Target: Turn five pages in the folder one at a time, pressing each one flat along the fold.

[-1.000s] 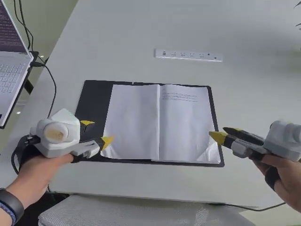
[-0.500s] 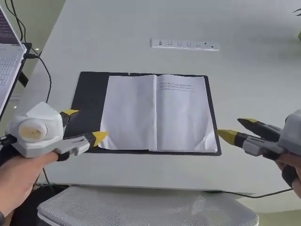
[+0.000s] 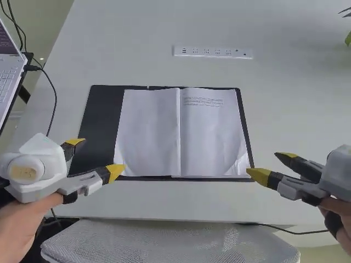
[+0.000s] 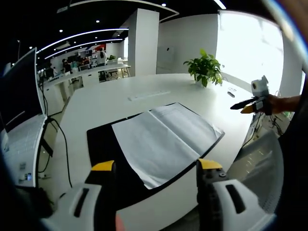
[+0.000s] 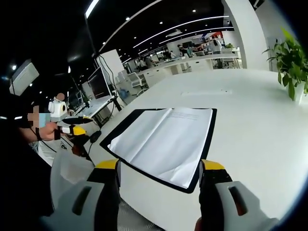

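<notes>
A black folder [image 3: 101, 129] lies open on the white table, with white pages [image 3: 181, 131] spread flat on both sides of the fold; the lower right page corner curls up. The same folder [image 4: 103, 144] [image 5: 115, 131] sits ahead of each gripper camera. My left gripper [image 3: 94, 158] hovers open off the folder's near left corner, over the table edge. My right gripper [image 3: 271, 166] hovers open just off the near right corner. Both sets of yellow-tipped jaws [image 4: 156, 166] [image 5: 161, 166] hold nothing and touch nothing.
A white power strip [image 3: 213, 52] lies on the table beyond the folder. A laptop [image 3: 10, 76] with cables [image 3: 46, 87] stands at the far left. A grey chair back [image 3: 164, 244] sits below the near table edge. A potted plant [image 4: 206, 68] stands at one end of the table.
Both grippers have drawn back toward me and off the folder's near corners. The head camera also shifted, so the folder sits slightly higher in view. The pages have not moved.
</notes>
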The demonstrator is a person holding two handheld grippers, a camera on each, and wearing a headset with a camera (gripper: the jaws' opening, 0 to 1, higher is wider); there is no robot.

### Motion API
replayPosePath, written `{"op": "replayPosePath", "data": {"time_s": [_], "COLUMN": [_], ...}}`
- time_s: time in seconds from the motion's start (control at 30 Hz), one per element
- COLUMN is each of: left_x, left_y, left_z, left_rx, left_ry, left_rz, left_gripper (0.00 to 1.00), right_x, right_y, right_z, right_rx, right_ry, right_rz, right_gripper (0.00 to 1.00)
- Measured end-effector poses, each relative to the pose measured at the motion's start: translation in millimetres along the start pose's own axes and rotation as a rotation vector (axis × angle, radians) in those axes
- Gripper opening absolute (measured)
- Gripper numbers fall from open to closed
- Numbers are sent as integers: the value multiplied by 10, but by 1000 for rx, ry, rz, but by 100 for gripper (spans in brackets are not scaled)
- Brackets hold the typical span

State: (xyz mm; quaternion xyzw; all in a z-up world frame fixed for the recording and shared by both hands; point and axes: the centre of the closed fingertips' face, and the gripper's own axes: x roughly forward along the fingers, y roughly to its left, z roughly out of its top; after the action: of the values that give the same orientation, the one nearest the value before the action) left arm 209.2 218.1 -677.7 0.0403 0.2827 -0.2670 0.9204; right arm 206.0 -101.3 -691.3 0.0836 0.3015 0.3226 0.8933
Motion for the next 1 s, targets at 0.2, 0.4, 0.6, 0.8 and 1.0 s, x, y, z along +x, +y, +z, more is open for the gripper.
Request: {"op": "replayPosePath", "data": {"time_s": [0.2,0.4,0.6,0.8,1.0], "left_x": [64,193,368,613,874], "left_y": [-107,-208,-402,-687,-1029], "left_z": [38,152,225,290,322], "left_rx": [22,44,82,92,135], "left_ry": [9,7,18,19,37], "left_rz": [-27,-59,-113,-174,-255], "left_gripper": [65,62,62,60,58], "right_x": [6,-14,-11,-34,-65], "right_y": [0,24,33,34,-14], "right_z": [-47,-56,-110,-149,-167], "right_rx": [11,23,38,65,82], "right_ry": [2,-5,-7,-25,-35], "right_rz": [1,6,-2,-13,-19], "right_gripper": [66,64,64,63,61]}}
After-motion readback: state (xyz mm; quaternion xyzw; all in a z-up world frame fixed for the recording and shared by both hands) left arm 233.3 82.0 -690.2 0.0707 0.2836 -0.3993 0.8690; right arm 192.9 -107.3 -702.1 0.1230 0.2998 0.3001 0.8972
